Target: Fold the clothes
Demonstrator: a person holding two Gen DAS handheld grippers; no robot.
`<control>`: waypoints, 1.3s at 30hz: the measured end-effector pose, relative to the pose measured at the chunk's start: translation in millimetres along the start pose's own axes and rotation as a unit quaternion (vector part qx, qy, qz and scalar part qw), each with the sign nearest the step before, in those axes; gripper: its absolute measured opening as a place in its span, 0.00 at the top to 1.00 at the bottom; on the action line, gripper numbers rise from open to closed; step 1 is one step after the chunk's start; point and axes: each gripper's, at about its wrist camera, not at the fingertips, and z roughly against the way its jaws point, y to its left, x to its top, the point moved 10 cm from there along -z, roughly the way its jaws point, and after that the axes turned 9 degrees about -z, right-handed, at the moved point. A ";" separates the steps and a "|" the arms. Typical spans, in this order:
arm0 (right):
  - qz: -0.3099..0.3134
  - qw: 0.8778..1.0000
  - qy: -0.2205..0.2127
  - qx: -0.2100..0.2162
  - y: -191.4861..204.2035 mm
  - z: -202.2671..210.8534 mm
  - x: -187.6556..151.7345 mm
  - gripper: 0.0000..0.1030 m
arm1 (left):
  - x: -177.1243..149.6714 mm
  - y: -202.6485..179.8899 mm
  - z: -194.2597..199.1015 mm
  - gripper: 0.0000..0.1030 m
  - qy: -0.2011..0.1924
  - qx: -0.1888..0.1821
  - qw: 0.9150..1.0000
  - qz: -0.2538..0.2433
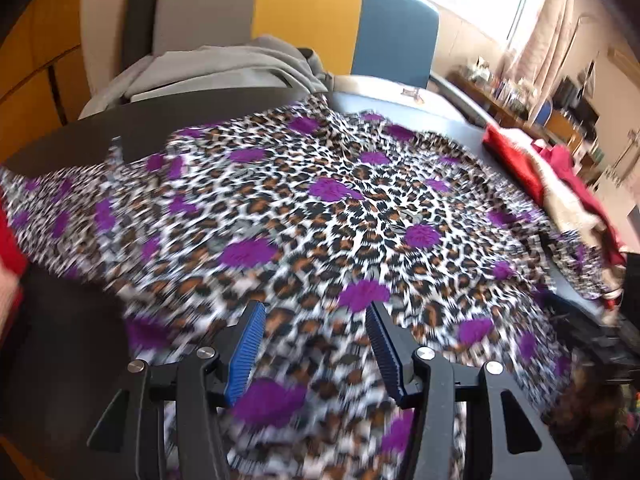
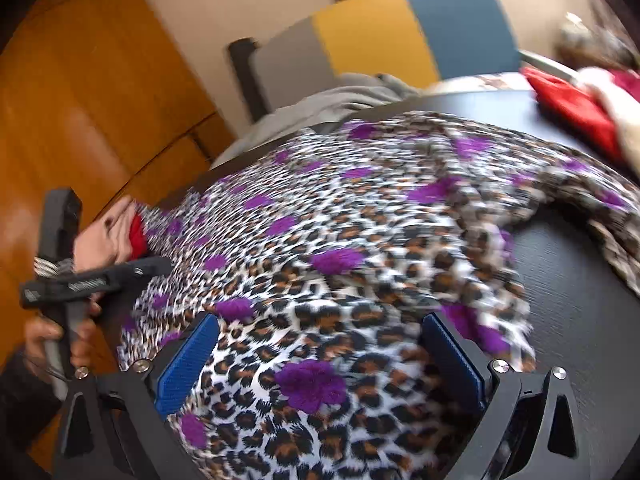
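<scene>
The leopard-print garment (image 1: 320, 216) lies spread over the dark table (image 1: 72, 344), wrinkled, with one part trailing off toward the right edge (image 2: 608, 208). Both claws hang over its near hem with jaws spread and nothing between them: the left claw (image 1: 316, 344) and the right claw (image 2: 320, 364).

The risks come from the cloth itself — it looks thin and slippery, though blur makes that hard to judge. A pinch that takes only the top layer would leave the lower one behind and skew the fold. If the two claws lift unevenly, the trailing part could drag the whole piece off the table. The red clothes (image 1: 516, 152) lie just beside the far corner and could catch under a fold. The left claw's handle and hand (image 2: 60, 280) sit close to the cloth — a sweep inward could bunch it.
</scene>
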 end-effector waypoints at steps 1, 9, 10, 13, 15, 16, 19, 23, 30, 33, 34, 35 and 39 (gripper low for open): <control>-0.018 1.000 -0.011 -0.007 -5.8 11.9 4.7 0.00 | -0.1 -1.7 -9.2 0.48 0.008 0.001 1.000 -0.002; -0.208 0.950 -0.160 -0.168 -179.1 173.6 23.2 0.00 | -6.3 -0.7 -14.8 0.38 -0.019 0.017 1.000 -0.012; -0.238 0.940 -0.166 -0.180 -201.3 185.2 20.5 0.00 | -6.4 -1.8 -15.1 0.35 -0.019 0.021 0.999 -0.014; -0.298 0.916 -0.180 -0.201 -251.6 204.2 17.0 0.00 | -6.6 -5.3 -17.5 0.31 -0.018 0.034 0.999 -0.020; -0.310 0.912 -0.178 -0.200 -266.1 198.1 18.2 0.00 | -5.0 -9.0 -23.4 0.30 -0.014 0.035 0.999 -0.019; -0.304 0.912 -0.184 -0.204 -268.5 196.1 21.2 0.00 | -4.9 -9.2 -24.1 0.30 -0.013 0.033 0.999 -0.018; -0.285 0.910 -0.210 -0.215 -271.0 194.1 31.2 0.00 | -5.2 -8.5 -24.8 0.30 -0.013 0.029 0.999 -0.014; -0.304 0.895 -0.240 -0.219 -276.6 193.8 36.0 0.14 | -6.7 -11.2 -26.3 0.28 -0.011 0.035 0.999 -0.023; -0.372 0.882 -0.239 -0.163 -292.6 181.0 32.3 0.86 | -7.6 -14.7 -28.3 0.23 -0.008 0.039 0.999 -0.033; -0.381 0.883 -0.237 -0.139 -285.1 175.4 33.2 0.86 | -8.2 -15.6 -28.5 0.21 -0.005 0.038 0.999 -0.038; -0.381 0.885 -0.235 -0.131 -281.6 172.3 34.0 0.86 | -8.3 -15.6 -28.3 0.21 -0.004 0.037 0.999 -0.039; -0.380 0.887 -0.233 -0.122 -278.1 169.2 34.8 0.86 | -8.3 -15.1 -27.8 0.21 -0.002 0.032 0.999 -0.038; -0.368 0.898 -0.231 -0.067 -250.5 141.2 62.5 0.86 | -8.1 -12.4 -25.1 0.21 0.000 0.005 1.000 -0.027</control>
